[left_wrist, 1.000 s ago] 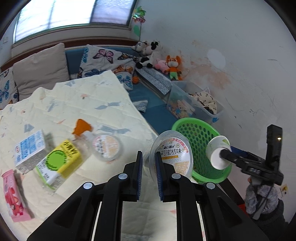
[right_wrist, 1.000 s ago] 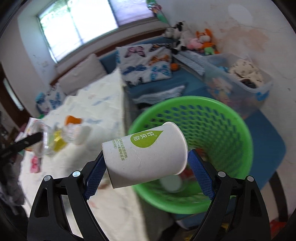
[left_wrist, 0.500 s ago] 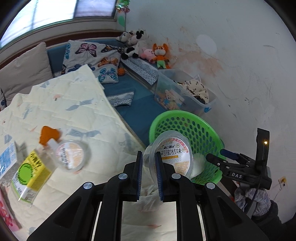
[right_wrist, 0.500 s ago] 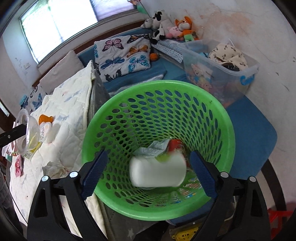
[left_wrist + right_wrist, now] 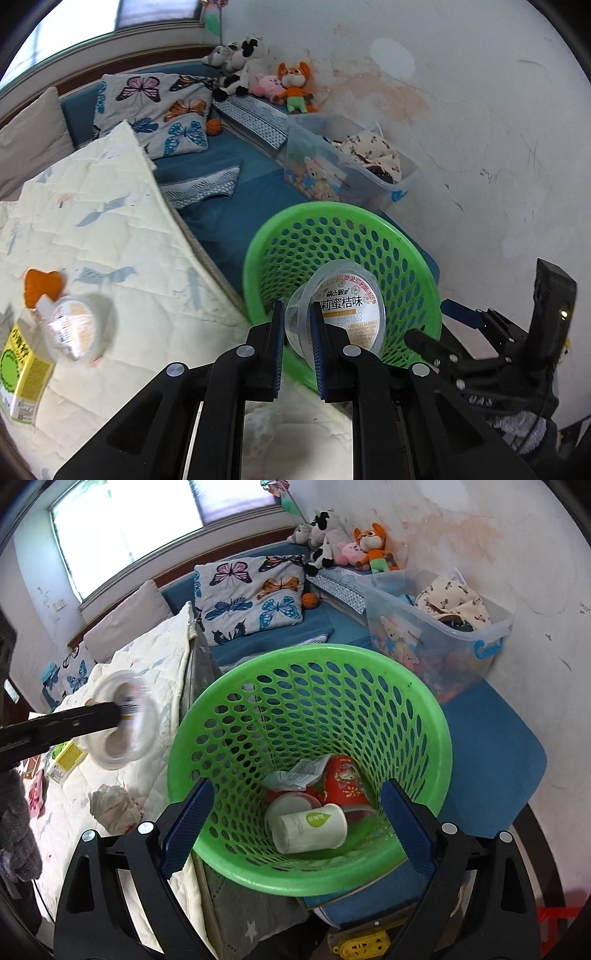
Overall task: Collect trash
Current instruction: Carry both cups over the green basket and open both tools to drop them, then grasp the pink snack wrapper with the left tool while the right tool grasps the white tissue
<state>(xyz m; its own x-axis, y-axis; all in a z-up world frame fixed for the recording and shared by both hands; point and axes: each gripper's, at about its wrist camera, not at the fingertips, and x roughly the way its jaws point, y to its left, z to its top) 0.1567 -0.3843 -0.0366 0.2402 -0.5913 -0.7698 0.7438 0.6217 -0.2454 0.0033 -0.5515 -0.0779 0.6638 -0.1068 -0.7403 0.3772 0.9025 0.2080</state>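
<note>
Left wrist view: my left claw (image 5: 297, 330) clamping clear cup (image 5: 334, 304), nearing green basket (image 5: 424, 266); right claw (image 5: 297, 832) gaping empty above basket. Carrying cup past rim before releasing.

Cream quilted cover (image 5: 110, 229) carried loose trash. Sealed clear jelly cup (image 5: 74, 328) lay near its left edge, touching orange-capped item (image 5: 42, 286). Yellow-green drink carton (image 5: 20, 373) lay at left edge, just beside cup. Crumpled white tissue (image 5: 114, 806) sat near right edge, close to green basket (image 5: 424, 701).
</note>
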